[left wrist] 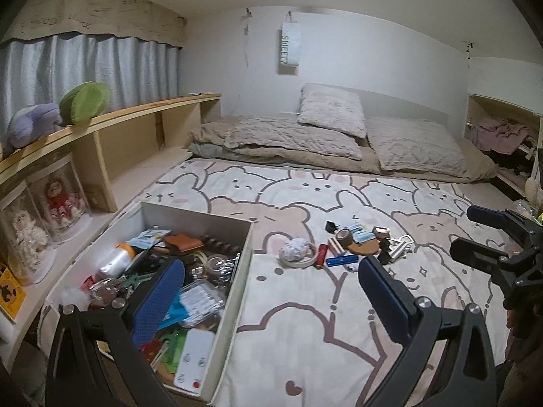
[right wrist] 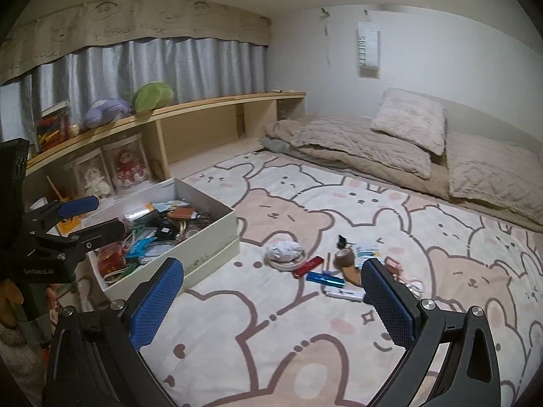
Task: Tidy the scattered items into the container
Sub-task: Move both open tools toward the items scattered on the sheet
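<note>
I have both tools raised off the bed and carrying nothing. My left gripper [left wrist: 271, 291] is spread wide, its left pad hanging over the white box [left wrist: 237, 291] and its right pad out over the bear-print blanket [left wrist: 305, 339] — a fair spot for it, I think, since it sits between the container and what remains to be collected. My right gripper [right wrist: 271, 291] is released as well, jaws apart with only blanket between them, aimed toward the leftover clutter so the next reach is short.

The box sits at the blanket's left edge, beside the low wooden shelf [right wrist: 203, 105], and is already heaped with odds and ends. The scattered pile lies to its right, well apart from it: a crumpled white wad [right wrist: 283, 250] resting on a tape ring, a red stick [right wrist: 307, 267] touching a blue stick [right wrist: 324, 278], a white stick [right wrist: 342, 294] just in front of them, a brown tape roll [right wrist: 344, 257], and a printed card [right wrist: 368, 251] behind. More small pieces are hidden by my right pad, so I can't name them.

I judge the job partly done; the white stick looks the easiest next pick.
</note>
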`<control>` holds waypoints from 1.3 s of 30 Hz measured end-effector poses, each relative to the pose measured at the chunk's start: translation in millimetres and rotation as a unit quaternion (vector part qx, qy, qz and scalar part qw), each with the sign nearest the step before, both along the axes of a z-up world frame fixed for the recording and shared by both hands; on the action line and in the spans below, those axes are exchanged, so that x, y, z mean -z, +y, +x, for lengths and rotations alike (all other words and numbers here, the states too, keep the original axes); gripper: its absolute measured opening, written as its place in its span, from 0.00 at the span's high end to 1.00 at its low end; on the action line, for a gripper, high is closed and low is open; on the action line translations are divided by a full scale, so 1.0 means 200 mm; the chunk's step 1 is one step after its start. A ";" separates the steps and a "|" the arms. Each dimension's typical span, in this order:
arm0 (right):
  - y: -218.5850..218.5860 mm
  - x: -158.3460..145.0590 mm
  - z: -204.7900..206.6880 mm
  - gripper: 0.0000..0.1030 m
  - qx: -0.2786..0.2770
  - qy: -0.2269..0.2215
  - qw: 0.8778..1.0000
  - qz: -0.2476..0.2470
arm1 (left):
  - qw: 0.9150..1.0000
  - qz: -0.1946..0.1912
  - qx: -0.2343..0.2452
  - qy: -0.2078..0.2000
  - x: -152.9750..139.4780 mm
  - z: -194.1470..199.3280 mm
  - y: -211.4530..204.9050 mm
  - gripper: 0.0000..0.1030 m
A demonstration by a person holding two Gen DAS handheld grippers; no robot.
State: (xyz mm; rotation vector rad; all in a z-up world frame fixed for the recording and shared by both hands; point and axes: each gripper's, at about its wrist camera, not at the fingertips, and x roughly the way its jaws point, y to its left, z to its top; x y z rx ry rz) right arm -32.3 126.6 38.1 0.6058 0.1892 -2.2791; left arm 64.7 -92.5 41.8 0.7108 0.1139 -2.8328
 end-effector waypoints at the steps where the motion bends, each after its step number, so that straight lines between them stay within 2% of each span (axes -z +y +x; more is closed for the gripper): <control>1: 0.02 0.00 0.00 0.00 0.004 0.001 1.000 0.001 | 1.000 0.001 0.003 0.000 0.00 -0.01 0.01 0.00; 23: 0.31 0.07 -0.15 0.00 0.069 -0.013 0.997 -0.006 | 0.999 0.006 0.051 -0.018 0.04 -0.25 0.22 0.00; 39: 0.42 0.16 -0.28 0.00 0.101 -0.029 0.994 -0.011 | 0.997 0.005 0.067 -0.036 0.13 -0.44 0.28 0.00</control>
